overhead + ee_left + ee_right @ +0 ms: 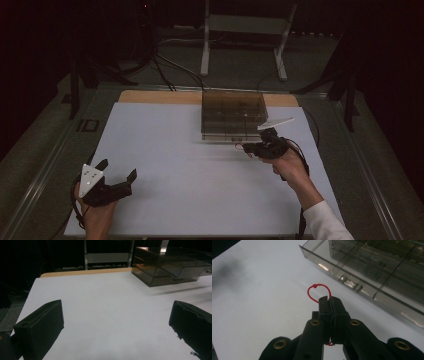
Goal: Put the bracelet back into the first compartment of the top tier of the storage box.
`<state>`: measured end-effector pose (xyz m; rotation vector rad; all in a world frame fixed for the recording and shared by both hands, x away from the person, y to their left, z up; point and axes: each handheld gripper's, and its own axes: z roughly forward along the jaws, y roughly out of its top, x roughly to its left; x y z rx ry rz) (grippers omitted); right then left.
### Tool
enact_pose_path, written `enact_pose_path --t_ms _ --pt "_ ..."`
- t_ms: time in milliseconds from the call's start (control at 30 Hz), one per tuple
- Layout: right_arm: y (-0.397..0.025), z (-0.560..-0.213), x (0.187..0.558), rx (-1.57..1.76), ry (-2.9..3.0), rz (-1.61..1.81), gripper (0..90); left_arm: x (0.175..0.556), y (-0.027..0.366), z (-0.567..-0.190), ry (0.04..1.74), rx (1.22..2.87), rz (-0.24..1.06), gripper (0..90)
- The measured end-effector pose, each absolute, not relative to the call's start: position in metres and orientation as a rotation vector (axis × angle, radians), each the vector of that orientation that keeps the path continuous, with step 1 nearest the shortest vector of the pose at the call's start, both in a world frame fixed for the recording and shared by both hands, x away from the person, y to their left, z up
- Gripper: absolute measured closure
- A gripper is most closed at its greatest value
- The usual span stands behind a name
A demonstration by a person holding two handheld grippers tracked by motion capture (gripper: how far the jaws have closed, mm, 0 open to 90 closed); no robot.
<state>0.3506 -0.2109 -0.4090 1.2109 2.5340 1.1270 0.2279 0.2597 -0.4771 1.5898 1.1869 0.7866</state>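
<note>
The right gripper point(329, 298) has its two black jaws pressed together, and they pinch a thin red cord point(319, 291). A small loop of the cord with a knot on it stands out above the jaw tips, and a short end of it shows below, between the jaws. The loop hangs in the air over the white table cover point(262, 302) and it is close to the front wall of the smoky clear plastic box point(372, 267), but it is not touching it. On this front wall there is a small clear handle point(350, 283), a little to the right of the loop in the right gripper view.

In the high view, the right gripper point(248, 148) is just in front of the box point(233, 115), near its right front corner, and the red cord point(240, 146) shows only as a tiny red spot at the tips. The box stands at the far side of the cover, and a strip of wooden table edge point(150, 96) shows behind it.

The left gripper point(118, 171) is at the near left part of the cover, well apart from the box and the cord. Its jaws stand wide apart, with nothing between them except the bare white surface point(112, 315).
</note>
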Motion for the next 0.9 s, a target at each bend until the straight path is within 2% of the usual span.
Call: enact_pose_path --t_ms 900 --pt "-0.210 -0.389 0.371 1.224 2.510 1.124 89.3 0.228 0.260 -0.478 1.188 1.593 0.784 1.1"
